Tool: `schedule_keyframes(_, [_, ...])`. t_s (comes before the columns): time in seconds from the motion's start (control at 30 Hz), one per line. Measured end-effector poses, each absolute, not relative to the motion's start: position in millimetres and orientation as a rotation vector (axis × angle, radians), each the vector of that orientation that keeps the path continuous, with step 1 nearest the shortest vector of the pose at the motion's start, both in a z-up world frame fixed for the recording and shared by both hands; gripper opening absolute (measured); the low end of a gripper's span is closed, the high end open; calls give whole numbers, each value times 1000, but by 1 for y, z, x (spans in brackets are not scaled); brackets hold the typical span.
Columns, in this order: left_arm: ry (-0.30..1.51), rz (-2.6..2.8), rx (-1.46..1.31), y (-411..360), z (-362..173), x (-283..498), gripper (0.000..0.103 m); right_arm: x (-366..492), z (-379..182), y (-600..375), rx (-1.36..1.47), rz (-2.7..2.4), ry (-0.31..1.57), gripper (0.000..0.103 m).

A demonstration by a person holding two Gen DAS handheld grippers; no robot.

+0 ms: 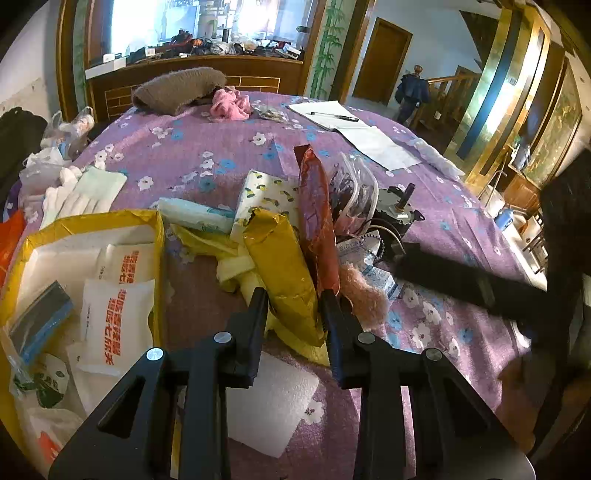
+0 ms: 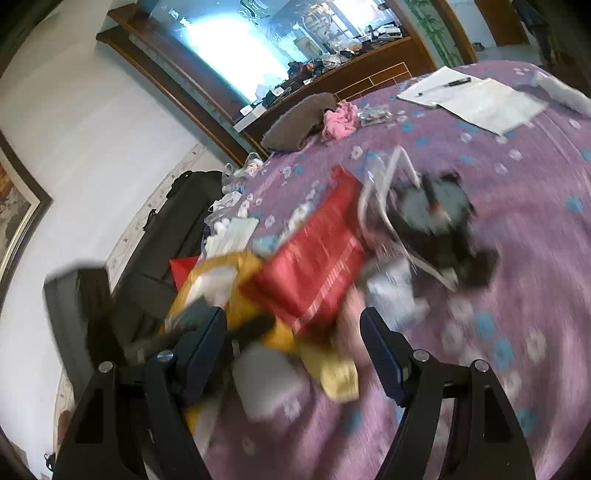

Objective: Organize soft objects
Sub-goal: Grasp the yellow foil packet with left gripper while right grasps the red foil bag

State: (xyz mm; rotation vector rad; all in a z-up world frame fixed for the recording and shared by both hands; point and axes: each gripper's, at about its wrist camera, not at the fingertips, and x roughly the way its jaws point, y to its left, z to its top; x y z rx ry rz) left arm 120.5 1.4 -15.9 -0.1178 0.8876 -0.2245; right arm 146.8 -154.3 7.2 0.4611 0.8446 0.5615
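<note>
Left wrist, gold packet (image 1: 286,273) between hand-held gripper (image 1: 295,306)

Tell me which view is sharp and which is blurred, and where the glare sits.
Left wrist view: sharp, the gold packet between the left gripper fingers reads crisp; the window is blown out. Right wrist view: motion-smeared across the red packet and purple cloth, though the right gripper stays crisp; window glare upper centre.
</note>
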Motion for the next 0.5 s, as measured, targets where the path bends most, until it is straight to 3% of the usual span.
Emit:
schedule_keyframes(0.27, [889, -242, -140, 8, -17, 120, 26, 212, -15, -123, 419, 473, 963, 73])
schedule_keyframes(0.4, [892, -251, -166, 13, -18, 118, 26, 208, -28, -130, 446, 463, 979, 58])
schedule_keyframes(0.5, [896, -259, -172, 13, -18, 116, 26, 197, -23, -137, 460, 475, 957, 35])
